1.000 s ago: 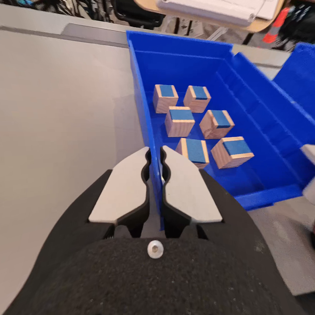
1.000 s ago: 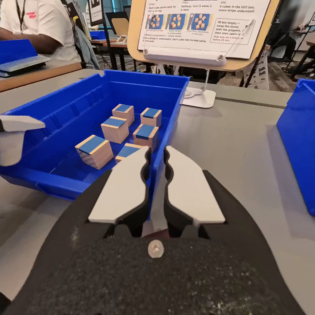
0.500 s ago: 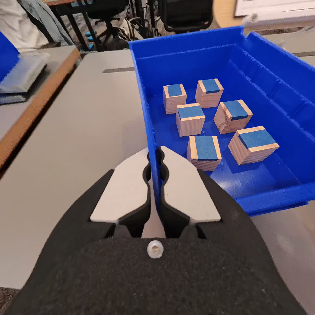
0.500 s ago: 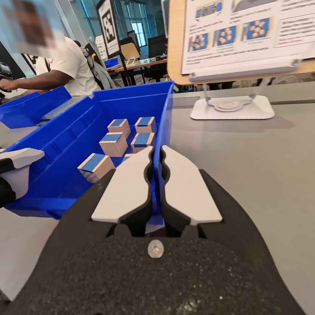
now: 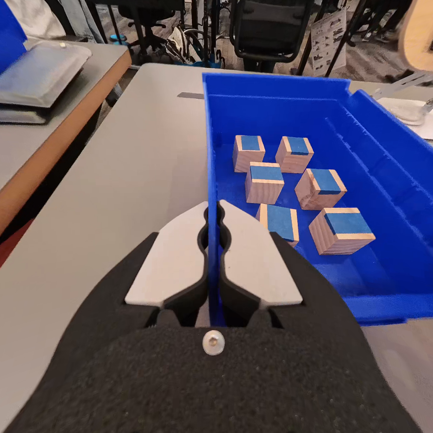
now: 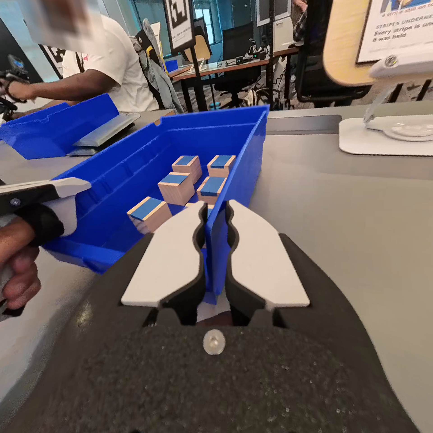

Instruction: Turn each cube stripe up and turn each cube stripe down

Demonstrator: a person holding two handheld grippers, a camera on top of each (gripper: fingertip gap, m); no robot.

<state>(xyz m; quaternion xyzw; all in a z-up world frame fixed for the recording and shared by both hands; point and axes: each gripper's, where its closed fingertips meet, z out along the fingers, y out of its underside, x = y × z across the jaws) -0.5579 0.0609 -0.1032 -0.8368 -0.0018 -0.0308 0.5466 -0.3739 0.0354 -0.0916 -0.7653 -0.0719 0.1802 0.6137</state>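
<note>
cubes (image 5: pixel 264 182) look light, stiff, likely slick-taped; grip bare wood sides. left tongs (image 5: pixel 212 208) and right tongs (image 6: pixel 215 206) pinch bin (image 5: pixel 386 164) walls.

I see a grey surface (image 5: pixel 121 178) with a wood-edged neighbouring table (image 5: pixel 70 98) to its left. Beyond it stand black office chairs (image 5: pixel 269 30) on a grey carpeted floor (image 5: pixel 365 63). Farther back, a long desk (image 6: pixel 225 66) holds small devices before bright windows (image 6: pixel 206 21), and a person in a white shirt (image 6: pixel 112 70) sits at the left.
</note>
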